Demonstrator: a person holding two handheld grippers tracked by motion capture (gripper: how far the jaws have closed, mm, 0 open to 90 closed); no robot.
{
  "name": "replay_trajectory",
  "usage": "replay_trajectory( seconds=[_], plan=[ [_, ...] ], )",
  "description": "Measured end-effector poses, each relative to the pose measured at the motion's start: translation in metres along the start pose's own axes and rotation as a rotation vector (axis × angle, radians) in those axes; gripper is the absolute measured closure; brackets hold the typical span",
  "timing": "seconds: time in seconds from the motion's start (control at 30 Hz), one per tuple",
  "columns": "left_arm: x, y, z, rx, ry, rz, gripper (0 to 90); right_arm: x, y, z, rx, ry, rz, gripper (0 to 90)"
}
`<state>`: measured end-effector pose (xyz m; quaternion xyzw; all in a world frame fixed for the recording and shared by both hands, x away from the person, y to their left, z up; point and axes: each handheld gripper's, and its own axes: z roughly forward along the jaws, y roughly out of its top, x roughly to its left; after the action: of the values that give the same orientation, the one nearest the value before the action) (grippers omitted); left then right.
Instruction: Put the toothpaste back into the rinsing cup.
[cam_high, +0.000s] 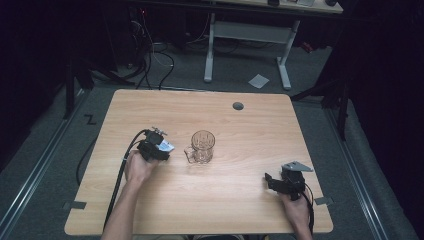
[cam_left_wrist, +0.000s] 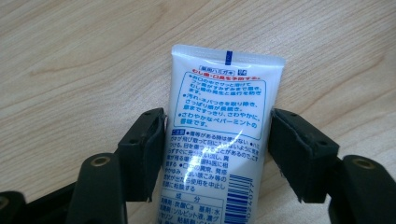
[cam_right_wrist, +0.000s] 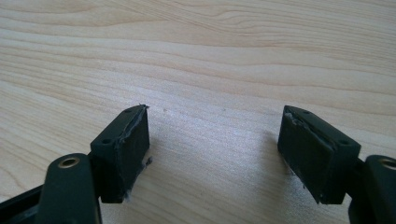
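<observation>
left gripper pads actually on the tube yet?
Cannot tell. In the left gripper view the tube lies between the jaws of the left gripper; one pad sits at its edge, the other shows perhaps a sliver of gap, too fine to judge.

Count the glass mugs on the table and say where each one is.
1. The glass mug stands upright near the table's middle, just right of the left claw.

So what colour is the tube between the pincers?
The tube is white with blue and red print, clearest in the left gripper view.
</observation>
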<state>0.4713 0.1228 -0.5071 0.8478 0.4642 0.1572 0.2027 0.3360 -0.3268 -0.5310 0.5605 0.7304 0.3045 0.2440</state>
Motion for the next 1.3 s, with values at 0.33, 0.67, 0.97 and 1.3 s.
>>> replay_trajectory(
  seconds=[0.33, 0.67, 0.97, 1.3],
  plan=[
    [0.005, 0.000, 0.000, 0.011, -0.028, -0.028, 40.1, 0.000, 0.000, 0.000, 0.000, 0.000, 0.000, 24.9],
    [0.002, 0.000, -0.003, 0.019, -0.004, -0.004, 51.5, 0.000, 0.000, 0.000, 0.000, 0.000, -0.001, 24.9],
    [0.006, -0.001, -0.008, 0.001, -0.023, -0.021, 58.5, 0.000, 0.000, 0.000, -0.001, 0.000, -0.001, 24.9],
    [0.006, -0.002, -0.016, -0.033, -0.030, -0.018, 63.8, 0.000, 0.000, 0.000, 0.000, 0.000, -0.001, 24.9]
  ],
)
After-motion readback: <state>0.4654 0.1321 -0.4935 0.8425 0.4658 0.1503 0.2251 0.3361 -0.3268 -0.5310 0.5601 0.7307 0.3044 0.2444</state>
